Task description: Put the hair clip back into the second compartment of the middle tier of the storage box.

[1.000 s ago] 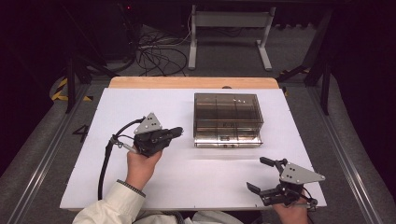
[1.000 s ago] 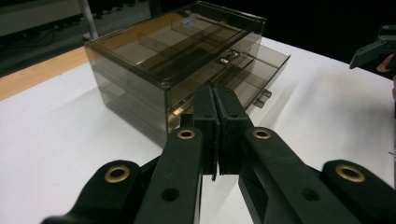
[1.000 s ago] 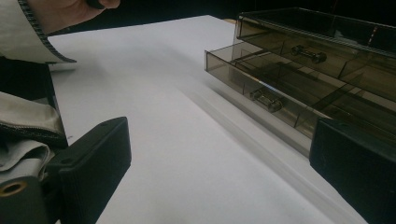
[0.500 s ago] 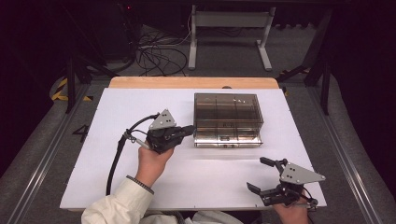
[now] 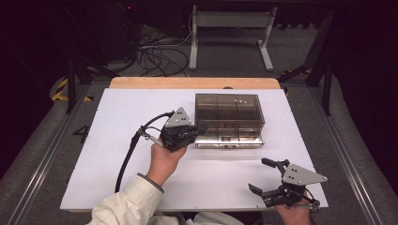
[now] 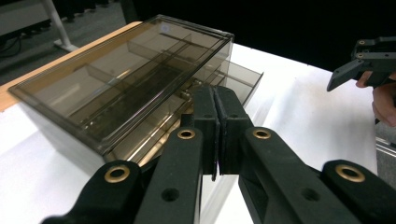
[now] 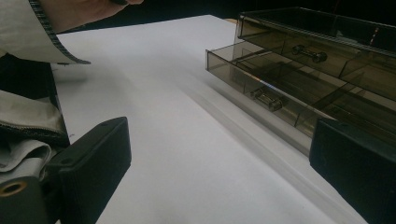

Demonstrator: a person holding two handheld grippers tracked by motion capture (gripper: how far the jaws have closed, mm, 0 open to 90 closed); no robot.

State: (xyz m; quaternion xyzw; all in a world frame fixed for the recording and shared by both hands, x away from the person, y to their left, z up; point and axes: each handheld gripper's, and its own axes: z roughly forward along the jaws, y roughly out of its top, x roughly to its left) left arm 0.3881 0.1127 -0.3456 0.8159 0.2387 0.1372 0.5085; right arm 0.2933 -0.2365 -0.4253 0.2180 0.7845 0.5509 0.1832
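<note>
Change since a second ago: left gripper (image 5: pixel 195 131) has travelled from table centre-left toward 3 o'clock, now at the front-left corner of the drawer box (image 5: pixel 229 112); right gripper (image 5: pixel 267 177) unmoved.

Left gripper: jaws pressed flat together, nothing between them, tips at the box's lower drawer (image 6: pixel 233 79), contact not resolvable. Right gripper: jaws spread wide, empty, at the table's 5 o'clock corner, close to the near edge.

Box sits right of table (image 5: pixel 117 122) centre, toward 1 o'clock, back side near the wooden far edge (image 5: pixel 187 83). Lower drawer pulled out a little toward 6 o'clock.

Open room: broad bare white surface from 7 to 10 o'clock, plus a strip between box front and right gripper.

Count: one box, smoky transparent; two drawers seen, each with one small handle (image 7: pixel 266 99); two grippers; one trailing cable (image 5: pixel 129 152) on left.
</note>
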